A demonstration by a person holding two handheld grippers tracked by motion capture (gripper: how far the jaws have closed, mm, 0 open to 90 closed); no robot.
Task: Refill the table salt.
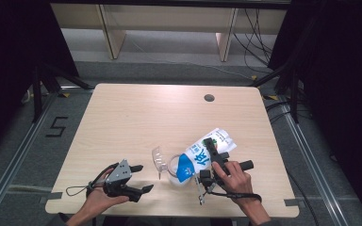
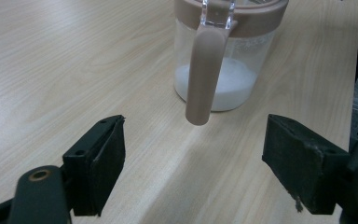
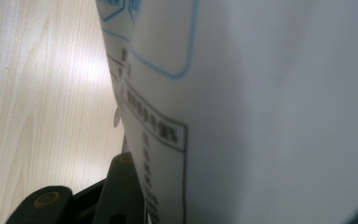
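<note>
The pale wooden desk (image 1: 122, 117) stands in a dark room, with grey floor and cables behind it. On it, near the person's edge, stands a clear jug (image 2: 223, 60) with a brown rim and handle and a little white powder or milk at the bottom.

The right tongs (image 1: 209, 147) grip a white and blue carton (image 1: 207, 153), the jaws closed on its sides, and hold it tilted with the blue end down over the mouth of the jug. The step in hand, I judge, is pouring. To do it well the spout should stay inside the rim, and the tilt should grow slowly so the stream does not run over the edge. The grip must not squeeze harder, because the soft carton may bulge and spurt.

The left tongs (image 1: 143, 178) hang open and empty, just before the jug handle (image 2: 205, 74), which points toward them. They could steady the jug if it slides.

A round hole (image 1: 209, 98) in the desk lies far beyond both tongs. The flipped-up lid of the jug (image 1: 158, 158), on the side of the left tongs, stands closest to the stream, so the carton should keep clear of it.
</note>
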